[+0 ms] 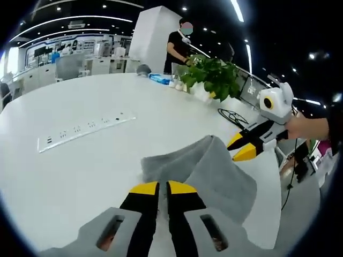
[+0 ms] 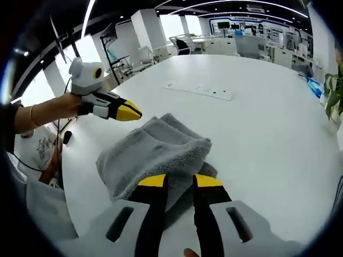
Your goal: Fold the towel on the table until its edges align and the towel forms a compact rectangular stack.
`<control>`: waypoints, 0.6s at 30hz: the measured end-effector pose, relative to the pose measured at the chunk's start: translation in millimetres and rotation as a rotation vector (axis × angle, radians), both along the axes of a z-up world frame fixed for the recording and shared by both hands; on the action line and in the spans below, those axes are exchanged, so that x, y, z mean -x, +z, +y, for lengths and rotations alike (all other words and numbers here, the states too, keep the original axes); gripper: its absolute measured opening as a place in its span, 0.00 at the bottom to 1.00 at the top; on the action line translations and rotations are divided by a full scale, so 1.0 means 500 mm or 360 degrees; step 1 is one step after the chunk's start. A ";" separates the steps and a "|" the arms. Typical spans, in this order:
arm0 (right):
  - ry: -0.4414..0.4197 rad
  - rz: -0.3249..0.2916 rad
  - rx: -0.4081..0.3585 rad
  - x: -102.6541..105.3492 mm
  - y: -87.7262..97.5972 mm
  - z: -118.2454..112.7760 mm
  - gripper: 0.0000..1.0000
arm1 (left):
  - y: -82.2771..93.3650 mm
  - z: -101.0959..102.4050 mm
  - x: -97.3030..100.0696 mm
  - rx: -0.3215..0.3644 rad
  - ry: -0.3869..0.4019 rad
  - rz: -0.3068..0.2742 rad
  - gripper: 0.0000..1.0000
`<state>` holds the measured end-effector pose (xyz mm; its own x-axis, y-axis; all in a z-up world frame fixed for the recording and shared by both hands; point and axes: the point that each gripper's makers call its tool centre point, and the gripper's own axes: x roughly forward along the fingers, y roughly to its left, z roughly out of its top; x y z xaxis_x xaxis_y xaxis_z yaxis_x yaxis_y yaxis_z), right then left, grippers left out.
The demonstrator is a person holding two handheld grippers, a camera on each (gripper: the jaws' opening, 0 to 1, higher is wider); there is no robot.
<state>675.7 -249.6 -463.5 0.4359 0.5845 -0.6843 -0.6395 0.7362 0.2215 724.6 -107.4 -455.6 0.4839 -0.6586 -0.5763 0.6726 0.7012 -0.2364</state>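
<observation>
Folding nears its end as we hold both tools over the grey towel, which lies bunched in thick layers on the white tabletop, near its edge. Our left hand-held gripper has jaws pressed together w/ nothing between; our right hand-held gripper sits slightly parted just above the fold, prob. ready to square it.

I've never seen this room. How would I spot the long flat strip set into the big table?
Start at the large white table and look toward its middle, beyond the grey towel. The strip lies flat there, long, narrow and white, with a row of small sockets along it. Unlike the soft, rumpled towel and the leafy plant near the table's edge, it is rigid and straight.
</observation>
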 end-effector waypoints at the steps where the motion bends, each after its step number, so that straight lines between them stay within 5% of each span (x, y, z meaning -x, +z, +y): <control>1: -0.0001 0.0000 0.0002 0.001 0.000 0.000 0.17 | 0.001 -0.001 0.004 -0.0004 -0.0012 0.0004 0.10; 7: 0.0002 0.0004 -0.0002 0.002 0.000 0.004 0.17 | -0.020 0.017 0.023 -0.0055 0.0030 0.0102 0.25; 18: -0.0044 0.0062 0.0031 0.000 -0.025 -0.004 0.16 | -0.068 0.040 0.050 0.0000 0.0138 0.0349 0.25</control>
